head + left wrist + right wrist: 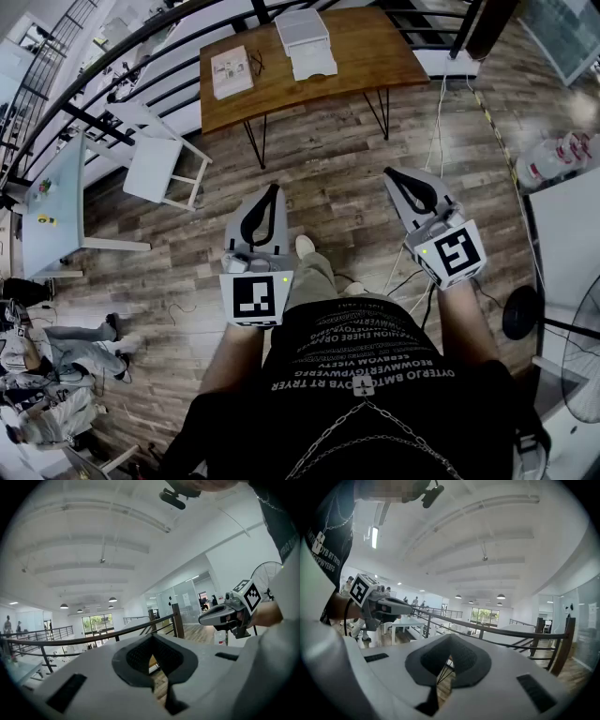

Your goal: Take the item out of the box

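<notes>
A white box [305, 42] with stacked trays stands on the wooden table [375, 66] at the far side of the room; I cannot see what is in it. A flat pale box [232, 71] and a pair of glasses [255, 63] lie beside it. My left gripper [269, 189] and right gripper [392, 174] are held level above the wooden floor, well short of the table, both shut and holding nothing. In the left gripper view my left gripper [152, 639] shows its pads closed together, and so does my right gripper [451, 641] in the right gripper view.
A white stool [155, 159] and a pale side table [52, 202] stand at the left by the black railing [141, 56]. A fan [581, 356] and water bottles [553, 159] are at the right. Cables [412, 281] trail on the floor. A person [56, 356] sits at the lower left.
</notes>
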`<state>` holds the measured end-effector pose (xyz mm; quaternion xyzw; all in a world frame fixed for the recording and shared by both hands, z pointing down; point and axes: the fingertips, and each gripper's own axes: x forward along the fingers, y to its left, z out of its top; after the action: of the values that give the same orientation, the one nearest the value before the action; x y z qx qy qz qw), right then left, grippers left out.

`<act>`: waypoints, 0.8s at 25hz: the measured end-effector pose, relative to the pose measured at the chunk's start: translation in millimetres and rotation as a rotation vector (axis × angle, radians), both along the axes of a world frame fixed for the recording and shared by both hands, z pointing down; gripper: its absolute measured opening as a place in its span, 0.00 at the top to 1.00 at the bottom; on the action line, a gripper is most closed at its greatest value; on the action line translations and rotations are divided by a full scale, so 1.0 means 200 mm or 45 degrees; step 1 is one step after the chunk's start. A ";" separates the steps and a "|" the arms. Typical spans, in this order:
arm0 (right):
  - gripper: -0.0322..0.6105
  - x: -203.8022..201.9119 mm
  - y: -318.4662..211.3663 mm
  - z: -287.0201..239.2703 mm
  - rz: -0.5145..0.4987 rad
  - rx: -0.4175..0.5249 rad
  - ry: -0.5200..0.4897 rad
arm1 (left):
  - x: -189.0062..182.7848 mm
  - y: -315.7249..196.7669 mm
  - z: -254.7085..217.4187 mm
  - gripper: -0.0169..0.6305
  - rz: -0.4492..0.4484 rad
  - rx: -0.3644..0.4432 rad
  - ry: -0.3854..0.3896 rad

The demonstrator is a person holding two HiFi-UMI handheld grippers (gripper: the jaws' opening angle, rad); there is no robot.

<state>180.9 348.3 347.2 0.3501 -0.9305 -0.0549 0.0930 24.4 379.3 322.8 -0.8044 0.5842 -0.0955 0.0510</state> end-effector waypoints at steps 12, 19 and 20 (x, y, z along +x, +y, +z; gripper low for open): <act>0.95 -0.16 -0.25 0.06 0.063 -0.027 -0.017 | -0.15 -0.28 0.09 0.96 0.012 0.008 -0.039; 0.93 -0.26 -0.42 0.09 0.078 -0.044 0.002 | -0.25 -0.49 0.09 0.96 0.021 0.029 -0.068; 0.92 -0.28 -0.46 0.09 0.079 -0.048 0.004 | -0.26 -0.52 0.10 0.97 0.025 0.027 -0.072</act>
<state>124.2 257.2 366.0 0.3770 -0.9198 -0.0349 0.1028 -27.8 275.3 341.9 -0.8064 0.5756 -0.1113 0.0770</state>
